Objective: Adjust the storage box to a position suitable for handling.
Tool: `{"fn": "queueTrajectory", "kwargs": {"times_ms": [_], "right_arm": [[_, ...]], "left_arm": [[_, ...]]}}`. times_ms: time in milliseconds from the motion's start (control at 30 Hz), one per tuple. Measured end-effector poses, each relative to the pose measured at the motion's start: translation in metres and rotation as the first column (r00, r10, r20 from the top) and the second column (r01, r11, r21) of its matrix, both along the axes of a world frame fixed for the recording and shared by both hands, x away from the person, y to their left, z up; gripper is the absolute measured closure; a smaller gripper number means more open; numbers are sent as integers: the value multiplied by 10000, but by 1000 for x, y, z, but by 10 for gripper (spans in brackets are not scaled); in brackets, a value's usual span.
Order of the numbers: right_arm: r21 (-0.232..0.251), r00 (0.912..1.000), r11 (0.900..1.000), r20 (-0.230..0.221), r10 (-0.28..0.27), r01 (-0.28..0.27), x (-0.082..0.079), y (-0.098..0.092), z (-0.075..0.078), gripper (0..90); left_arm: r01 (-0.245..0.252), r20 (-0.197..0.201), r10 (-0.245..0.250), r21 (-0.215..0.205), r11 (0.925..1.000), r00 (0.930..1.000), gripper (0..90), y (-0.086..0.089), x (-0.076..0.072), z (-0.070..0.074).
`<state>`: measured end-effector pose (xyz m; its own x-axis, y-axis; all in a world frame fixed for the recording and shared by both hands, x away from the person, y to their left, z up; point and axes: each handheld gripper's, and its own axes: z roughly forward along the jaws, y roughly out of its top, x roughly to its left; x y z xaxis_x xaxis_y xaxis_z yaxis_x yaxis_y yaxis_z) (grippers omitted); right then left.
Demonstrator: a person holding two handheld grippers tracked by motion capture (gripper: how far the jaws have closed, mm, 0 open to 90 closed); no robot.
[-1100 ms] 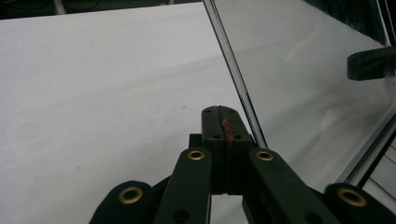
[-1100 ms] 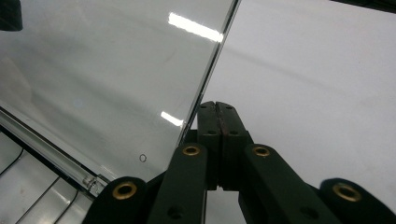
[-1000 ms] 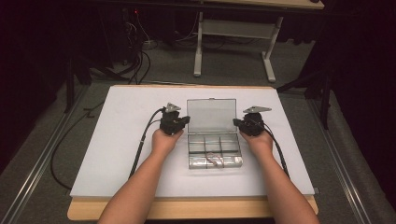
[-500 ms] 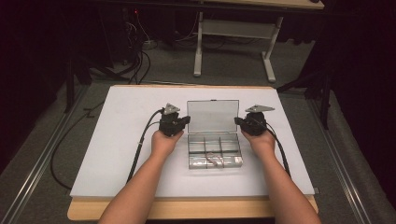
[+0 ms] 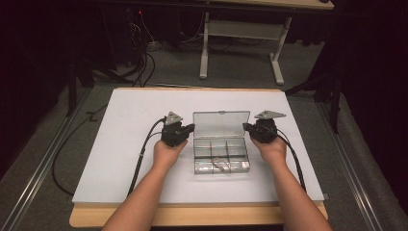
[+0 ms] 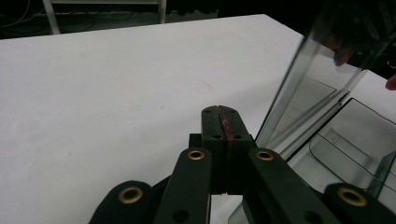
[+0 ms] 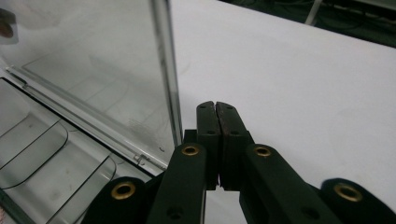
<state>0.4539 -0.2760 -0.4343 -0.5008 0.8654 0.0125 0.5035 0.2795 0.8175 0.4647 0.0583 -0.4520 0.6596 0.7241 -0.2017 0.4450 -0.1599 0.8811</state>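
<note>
The clear plastic organiser box (image 5: 220,154) sits near the middle of the white table (image 5: 125,144), between our two grippers. We note a rectangular tray of rigid, glossy plastic, divided by thin walls into round-cornered compartments; small items lie in the near row, too small to identify. Its flat transparent lid (image 5: 221,124) stands raised on the far edge, tilted back. The table surface is matte and smooth, with a pale wooden edge at the front.

Our left gripper (image 5: 191,128) is just beside the lid's left edge, its black jaws pressed together on nothing. Our right gripper (image 5: 245,127) is just beside the lid's right edge, jaws likewise together and empty. Brass-coloured pivot pins (image 6: 196,154) show on the matte black linkages.
</note>
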Motion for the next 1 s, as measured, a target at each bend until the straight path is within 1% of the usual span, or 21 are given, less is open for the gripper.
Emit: {"fn": "queueTrajectory", "kwargs": {"times_ms": [67,133,233,300,367,467,600,667,700,767,833,867,933,1000], "right_arm": [[73,10000,10000,-49,24,-24,-5,-1,0,887],[-17,9999,10000,99,66,-66,-10,-2,-1,885],[18,9998,10000,178,5,-5,-17,-6,-2,882],[28,9999,10000,126,-57,57,-20,-9,-2,879],[-30,9998,10000,175,-81,82,-23,-12,-2,877],[-1,9991,9998,392,-182,182,-28,-13,-1,870],[-275,9990,9993,372,-245,256,-31,-14,-3,848],[-369,9987,9988,404,-307,322,-35,-14,-5,833],[-369,9983,9986,469,-355,373,-37,-14,-7,818],[-456,9982,9978,362,-472,489,-40,-15,-10,780],[-685,9980,9960,301,-560,580,-43,-16,-14,747],[-665,9972,9957,411,-626,652,-46,-17,-15,739],[-574,9964,9950,261,-802,816,-50,-21,-18,694],[-491,9948,9941,360,-954,971,-55,-26,-20,678]], "left_arm": [[22,39,-22,-30,10000,10000,900,1,-4,0],[6,88,-5,-35,10000,10000,899,2,-7,-1],[-24,120,24,-22,10000,9999,896,6,-11,-2],[-58,117,56,98,9999,9999,892,8,-13,-2],[-99,164,96,209,9997,9998,886,12,-15,-3],[-188,250,180,322,9993,9995,876,19,-17,-4],[-344,241,333,472,9983,9992,838,31,-20,-7],[-407,326,389,569,9975,9987,816,37,-23,-9],[-394,369,370,680,9969,9986,803,41,-26,-10],[-460,457,420,894,9949,9981,781,47,-32,-13],[-538,534,485,1034,9932,9974,752,55,-38,-15],[-631,592,566,1137,9915,9966,737,60,-41,-15],[-756,610,689,1155,9904,9958,705,69,-45,-16],[-917,669,835,1294,9873,9943,682,79,-50,-17]]}}
